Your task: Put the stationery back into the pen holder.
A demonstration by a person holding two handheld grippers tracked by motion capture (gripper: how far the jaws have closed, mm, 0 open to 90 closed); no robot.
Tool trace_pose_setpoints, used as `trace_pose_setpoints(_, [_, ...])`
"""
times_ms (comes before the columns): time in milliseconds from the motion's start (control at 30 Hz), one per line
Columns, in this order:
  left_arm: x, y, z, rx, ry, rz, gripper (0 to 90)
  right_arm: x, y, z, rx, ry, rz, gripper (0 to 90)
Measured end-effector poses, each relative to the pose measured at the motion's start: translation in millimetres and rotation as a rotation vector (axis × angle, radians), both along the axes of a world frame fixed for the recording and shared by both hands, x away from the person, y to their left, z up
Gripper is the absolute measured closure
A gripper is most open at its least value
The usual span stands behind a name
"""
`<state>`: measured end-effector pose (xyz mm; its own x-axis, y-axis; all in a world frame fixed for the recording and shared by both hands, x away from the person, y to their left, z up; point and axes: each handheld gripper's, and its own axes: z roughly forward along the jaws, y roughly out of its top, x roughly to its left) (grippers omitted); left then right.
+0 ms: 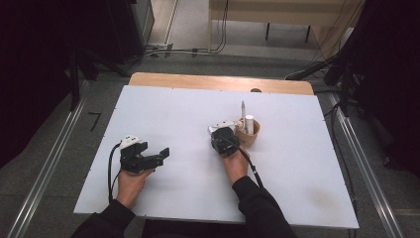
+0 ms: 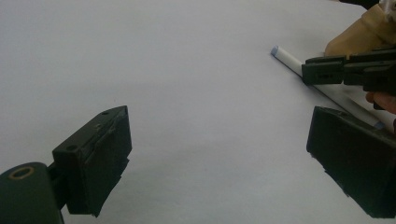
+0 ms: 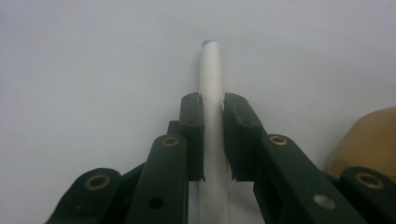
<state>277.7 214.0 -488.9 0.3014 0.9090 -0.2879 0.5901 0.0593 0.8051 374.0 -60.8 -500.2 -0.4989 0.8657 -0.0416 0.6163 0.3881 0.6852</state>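
White counter [image 1: 163, 114] lies under my hands. My left hand-held gripper [image 1: 157, 157] rests well to the left of the tan cup [image 1: 247, 137], jaws wide apart and holding nothing. My right hand-held gripper [image 3: 213, 133] sits just beside that cup, clamped on a white marker [image 3: 211, 70]. More pens [image 1: 246, 119] stand in the cup.

Setting: a lab or test room arranged as a recording station. A plain white rectangular board [image 1: 173, 114] covers a light wooden table [image 1: 218, 81] and carries both grippers. Grey carpeted floor [image 1: 99, 104] surrounds it. Metal floor rails [image 1: 47, 168] run outboard of each gripper. Beyond the grippers, loose black cables [image 1: 198, 50] trail across the floor under a pale wooden bench [image 1: 277, 12]. Dark black curtains [image 1: 34, 59] flank both sides.
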Motion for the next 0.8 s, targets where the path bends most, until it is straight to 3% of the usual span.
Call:
trace_pose_setpoints(433, [-0.2,-0.1,0.4,-0.003,-0.001,0.0,6.6,1.6,-4.8,3.4,0.012,0.013,-0.003,77.1])
trace_pose_setpoints(800, [-0.6,-1.2,0.0,-0.008,0.001,-0.013,8.8,-10.7,-1.1,14.3,0.063,-0.003,0.056,77.1])
